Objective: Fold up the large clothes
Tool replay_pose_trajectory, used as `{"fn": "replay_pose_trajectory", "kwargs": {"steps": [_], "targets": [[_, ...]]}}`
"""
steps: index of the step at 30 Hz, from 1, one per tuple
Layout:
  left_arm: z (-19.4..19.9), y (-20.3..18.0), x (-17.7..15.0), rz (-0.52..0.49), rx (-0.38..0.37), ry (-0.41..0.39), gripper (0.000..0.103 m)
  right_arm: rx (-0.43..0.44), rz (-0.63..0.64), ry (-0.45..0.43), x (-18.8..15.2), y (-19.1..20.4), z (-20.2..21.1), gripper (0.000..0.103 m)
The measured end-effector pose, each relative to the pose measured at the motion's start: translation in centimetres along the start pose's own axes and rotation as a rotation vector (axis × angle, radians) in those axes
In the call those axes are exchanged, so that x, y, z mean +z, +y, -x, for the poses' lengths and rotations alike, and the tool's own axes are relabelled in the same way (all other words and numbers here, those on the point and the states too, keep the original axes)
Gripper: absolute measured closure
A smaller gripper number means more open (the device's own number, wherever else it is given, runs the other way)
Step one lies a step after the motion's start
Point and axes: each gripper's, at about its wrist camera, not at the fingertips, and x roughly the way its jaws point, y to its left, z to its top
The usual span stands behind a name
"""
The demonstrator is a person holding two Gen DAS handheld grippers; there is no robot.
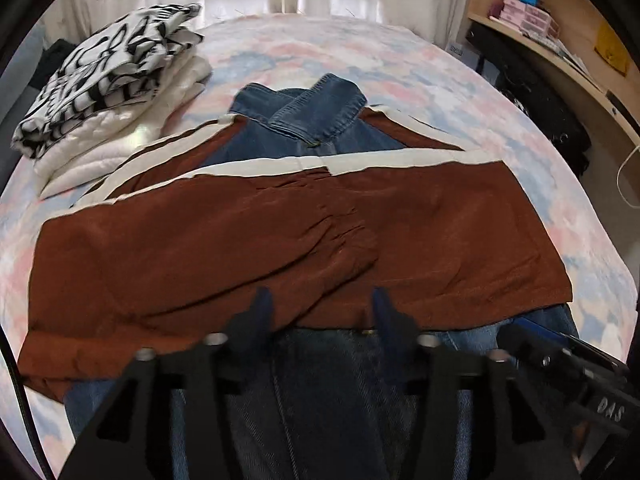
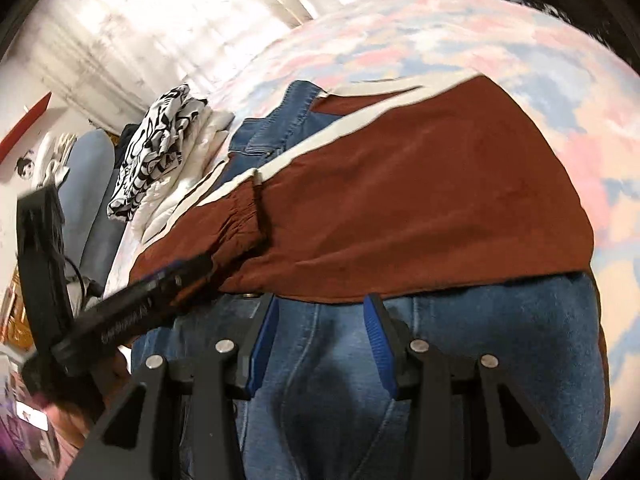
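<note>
Your bed (image 1: 400, 64), under a pastel pink-and-blue cover, carries a rust-brown garment with cream stripes (image 1: 280, 236) spread flat over blue jeans (image 1: 312, 116), which show beyond its far edge and again at the near edge. A stack of folded clothes (image 1: 108, 92) sits at the bed's far left. Your left gripper (image 1: 320, 312) hovers at the brown garment's near hem, jaws parted with nothing between them. Your right gripper (image 2: 320, 320) stands moderately open over the jeans (image 2: 320, 380), gripping nothing.
</note>
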Motion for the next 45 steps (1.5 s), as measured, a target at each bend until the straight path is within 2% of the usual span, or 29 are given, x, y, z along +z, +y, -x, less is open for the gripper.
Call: {"fn": "replay_pose_trajectory", "kwargs": {"steps": [2, 6, 16, 24, 29, 31, 32, 33, 35, 40, 42, 45], "targets": [[1.3, 0.6, -0.4, 0.016, 0.004, -0.038, 0.036, 0.014, -0.006, 0.001, -0.1, 0.0, -0.1, 0.056], [3.9, 2.6, -0.9, 0.042, 0.049, -0.093, 0.035, 0.065, -0.001, 0.003, -0.1, 1.0, -0.4, 0.044], [7.0, 8.3, -2.7, 0.173, 0.140, -0.147, 0.035, 0.142, -0.006, 0.070, 1.9, 3.4, -3.7, 0.043], [6.9, 12.6, -4.9, 0.274, 0.168, -0.136, 0.035, 0.143, -0.043, 0.139, 3.7, 4.5, -8.7, 0.043], [7.2, 14.2, -6.0, 0.311, 0.180, -0.135, 0.035, 0.138, -0.028, 0.154, 4.4, 6.2, -11.5, 0.043], [7.4, 14.8, -6.3, 0.323, 0.186, -0.136, 0.035, 0.120, 0.023, 0.148, 4.7, 7.5, -12.1, 0.048], [7.5, 15.0, -6.4, 0.330, 0.188, -0.140, 0.035, 0.104, 0.074, 0.138, 4.8, 8.5, -12.2, 0.069], [7.7, 15.3, -6.4, 0.335, 0.189, -0.145, 0.035, 0.105, 0.123, 0.133, 5.0, 9.6, -11.9, 0.070], [8.0, 15.5, -6.5, 0.343, 0.192, -0.157, 0.035, 0.130, 0.179, 0.084, 5.7, 11.2, -10.3, 0.072], [9.1, 16.1, -6.7, 0.354, 0.186, -0.191, 0.035, 0.196, 0.210, -0.154, 8.3, 12.3, -2.2, 0.076], [9.3, 16.1, -6.7, 0.351, 0.161, -0.198, 0.035, 0.158, 0.207, -0.281, 8.9, 11.1, 1.7, 0.076], [9.7, 15.6, -6.9, 0.336, 0.168, -0.209, 0.035, 0.051, 0.180, -0.359, 8.7, 8.1, 4.9, 0.075]]}}
